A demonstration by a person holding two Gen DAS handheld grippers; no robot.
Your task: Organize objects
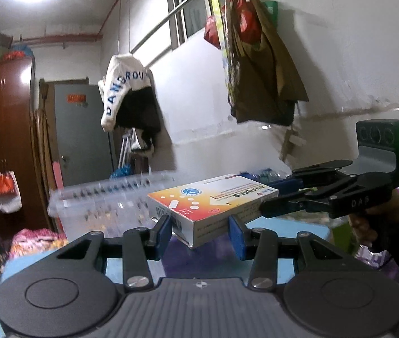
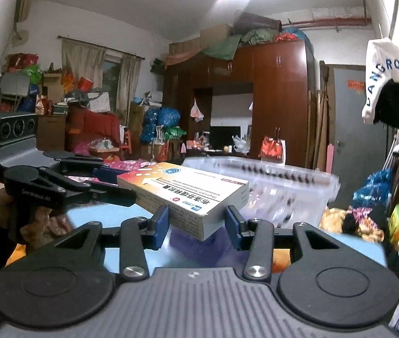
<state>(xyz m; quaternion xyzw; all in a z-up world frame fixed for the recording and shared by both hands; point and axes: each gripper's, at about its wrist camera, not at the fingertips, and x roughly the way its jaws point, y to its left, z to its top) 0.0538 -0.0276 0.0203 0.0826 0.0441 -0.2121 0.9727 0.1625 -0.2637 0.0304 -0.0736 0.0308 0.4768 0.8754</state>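
A white, orange and yellow medicine box (image 1: 210, 205) is held in the air between both grippers. My left gripper (image 1: 201, 232) is shut on one end of the box, blue pads against its sides. My right gripper (image 2: 196, 226) is shut on the other end of the same box (image 2: 188, 194). In the left wrist view the right gripper comes in from the right (image 1: 272, 197). In the right wrist view the left gripper comes in from the left (image 2: 115, 186). A clear plastic storage bin (image 1: 106, 205) stands just behind the box and also shows in the right wrist view (image 2: 281, 191).
A light blue surface (image 1: 292, 231) lies below the box. Clothes and bags (image 1: 258, 64) hang from a rail on the white wall. A brown wardrobe (image 2: 278, 98) and a grey door (image 1: 84, 135) stand behind. Cluttered bags and fabrics (image 2: 368, 214) surround the bin.
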